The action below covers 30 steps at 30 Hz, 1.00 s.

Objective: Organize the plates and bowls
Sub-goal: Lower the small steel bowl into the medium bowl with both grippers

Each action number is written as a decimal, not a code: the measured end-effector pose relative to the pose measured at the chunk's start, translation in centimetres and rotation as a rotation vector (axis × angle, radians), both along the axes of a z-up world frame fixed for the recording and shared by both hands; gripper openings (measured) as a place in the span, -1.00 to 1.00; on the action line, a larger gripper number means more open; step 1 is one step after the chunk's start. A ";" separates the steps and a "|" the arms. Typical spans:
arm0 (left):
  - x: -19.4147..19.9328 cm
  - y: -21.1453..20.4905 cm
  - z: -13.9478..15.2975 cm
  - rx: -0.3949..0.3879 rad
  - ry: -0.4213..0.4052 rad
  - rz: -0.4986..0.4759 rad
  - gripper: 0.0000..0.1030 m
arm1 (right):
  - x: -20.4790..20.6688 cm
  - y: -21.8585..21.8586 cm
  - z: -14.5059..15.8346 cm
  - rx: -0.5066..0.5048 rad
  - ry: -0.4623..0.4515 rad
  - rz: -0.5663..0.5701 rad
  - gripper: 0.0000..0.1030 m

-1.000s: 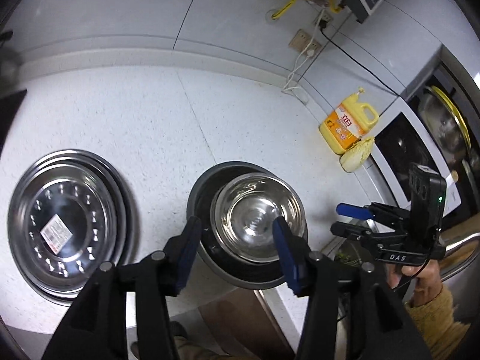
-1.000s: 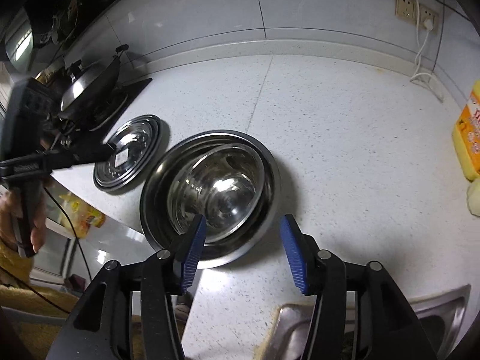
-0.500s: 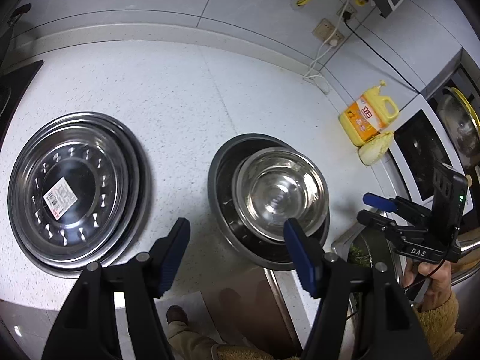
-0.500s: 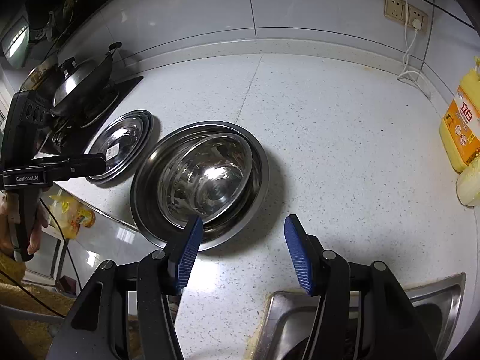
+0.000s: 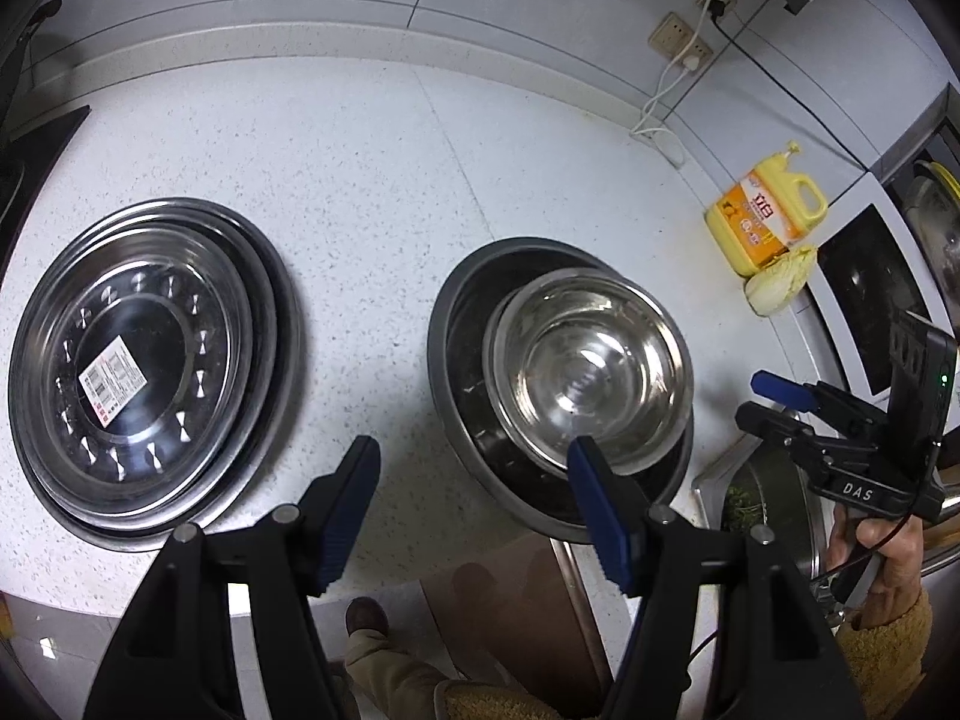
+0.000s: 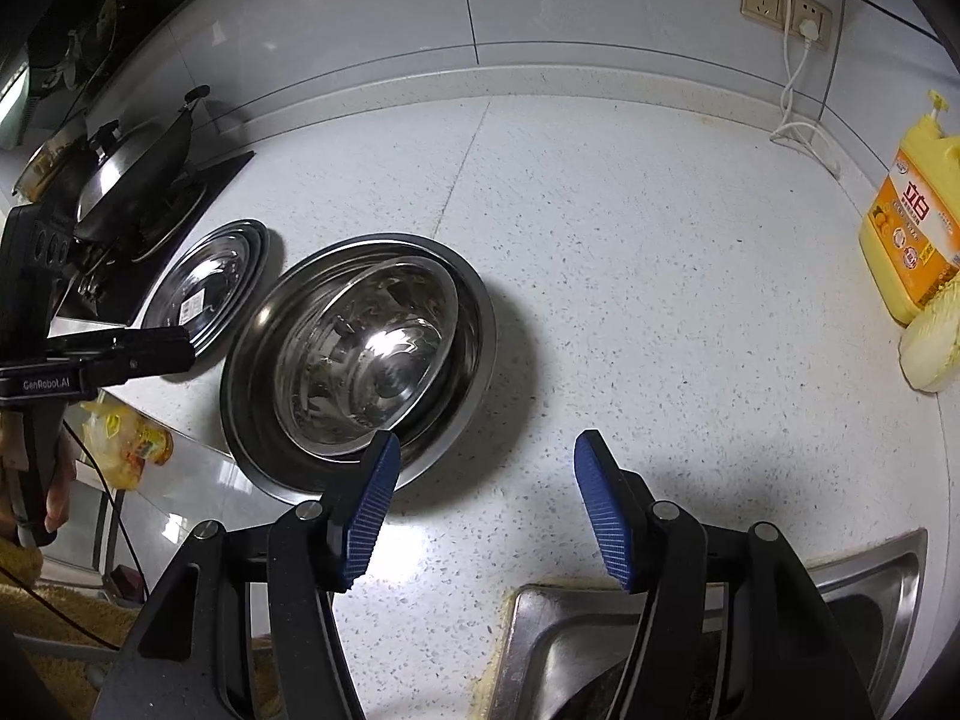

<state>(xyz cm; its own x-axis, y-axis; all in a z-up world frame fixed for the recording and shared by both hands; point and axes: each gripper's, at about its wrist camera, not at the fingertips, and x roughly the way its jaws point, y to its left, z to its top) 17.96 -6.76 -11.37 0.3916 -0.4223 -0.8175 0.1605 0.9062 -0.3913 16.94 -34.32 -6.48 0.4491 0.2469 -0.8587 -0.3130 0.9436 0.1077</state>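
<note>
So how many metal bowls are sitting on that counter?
2 that I can make out: a small bowl nested inside a large bowl, near the counter's front edge beside the sink. More could be hidden underneath.

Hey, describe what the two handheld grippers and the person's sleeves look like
Both grippers are black frames with ribbed blue finger pads. The left gripper reads GenRobot.AI; the right gripper reads DAS, with a green light and a thin black cable. The sleeve is tan fleece.
</note>
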 end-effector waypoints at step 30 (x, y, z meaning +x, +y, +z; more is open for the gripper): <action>2.9 -0.8 -3.6 0.033 0.067 0.064 0.23 | 4.1 0.0 -3.0 -0.029 0.080 0.003 0.08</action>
<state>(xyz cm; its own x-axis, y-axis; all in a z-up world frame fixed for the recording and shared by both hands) 20.89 -7.59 -14.95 0.3612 -0.3708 -0.8556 0.0762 0.9262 -0.3693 21.01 -34.32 -9.48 0.3781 0.2225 -0.8986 -0.3075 0.9458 0.1049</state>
